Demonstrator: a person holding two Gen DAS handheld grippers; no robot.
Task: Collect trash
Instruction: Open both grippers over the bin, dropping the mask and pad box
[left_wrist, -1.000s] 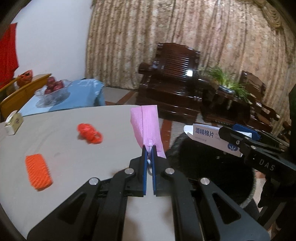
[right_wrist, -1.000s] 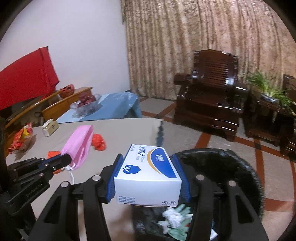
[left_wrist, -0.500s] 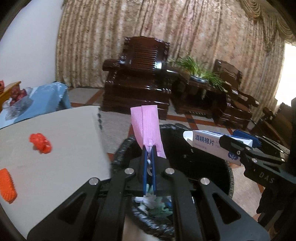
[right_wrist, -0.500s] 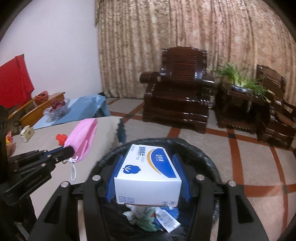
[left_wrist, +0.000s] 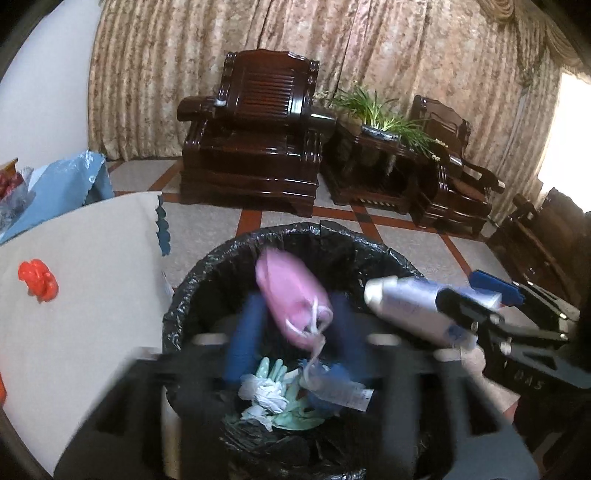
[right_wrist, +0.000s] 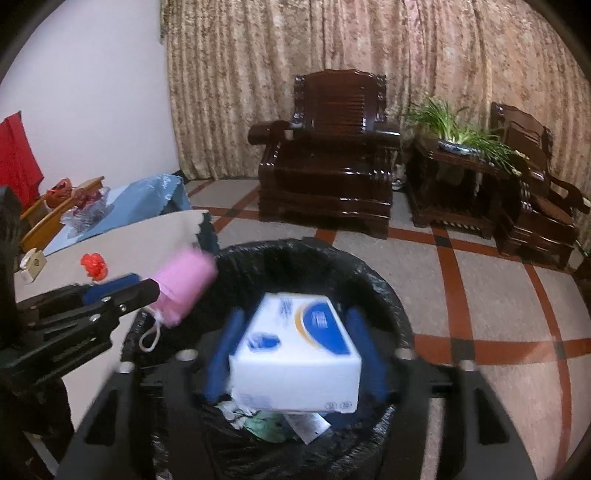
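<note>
Now both jaws have just been spread: the pink mask (left_wrist: 291, 295) and white box (right_wrist: 299, 350) are seen loose between them, over the bin (left_wrist: 207, 273).

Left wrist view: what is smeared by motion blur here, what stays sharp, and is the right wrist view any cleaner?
Left wrist view: left gripper and pink mask are smeared, jaws just opened; armchair stays sharp; window glare at the right edge. Right wrist view: white box and right gripper are mildly blurred; room crisp, fisheye bending the edges.
</note>
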